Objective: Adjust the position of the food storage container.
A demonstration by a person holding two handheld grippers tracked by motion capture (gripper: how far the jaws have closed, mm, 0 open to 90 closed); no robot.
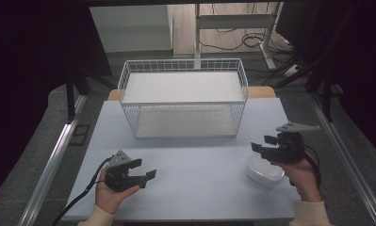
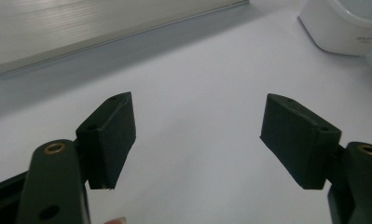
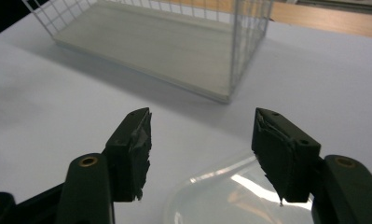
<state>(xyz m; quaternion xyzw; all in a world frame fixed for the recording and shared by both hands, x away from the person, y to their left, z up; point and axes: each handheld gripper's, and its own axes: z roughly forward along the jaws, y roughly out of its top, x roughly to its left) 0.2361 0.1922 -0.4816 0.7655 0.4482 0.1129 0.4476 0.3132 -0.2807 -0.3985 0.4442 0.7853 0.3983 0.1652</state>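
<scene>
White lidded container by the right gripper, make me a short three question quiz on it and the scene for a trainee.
1. True or false: the right gripper has its jaws closed on the white container.
2. Which thing stands at the far side of the table? A) a wire basket B) a cardboard box C) a metal pot
3. In a few words, what lies between the jaws of the left gripper?

Key
1. False. The jaws are apart and nothing is gripped; the container rests on the table under that gripper.
2. A, the white wire basket.
3. Nothing; bare table shows between them in the left gripper view.
</scene>
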